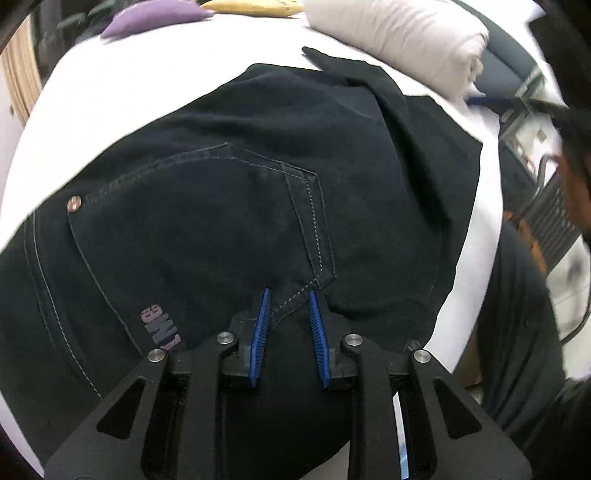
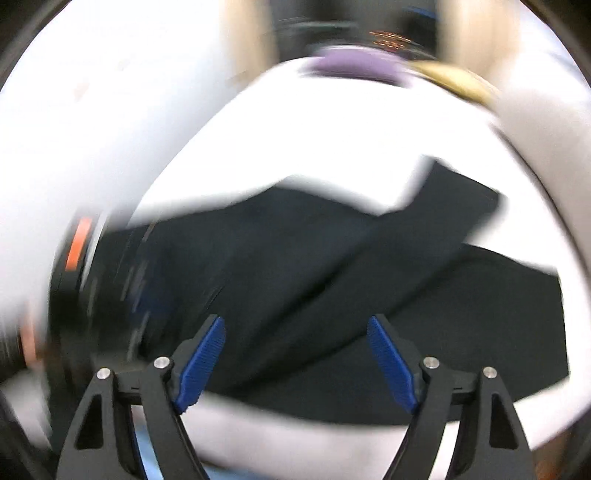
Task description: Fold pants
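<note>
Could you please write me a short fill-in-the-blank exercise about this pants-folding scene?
1. The dark pants lie on a ____ sheet.
2. The pads of the left gripper are coloured ____.
3. The jaws of the right gripper stand wide ____ above the pants.
4. Beside the yellow cushion at the far edge lies a ____ one.

Missing words: white; blue; open; purple
</note>
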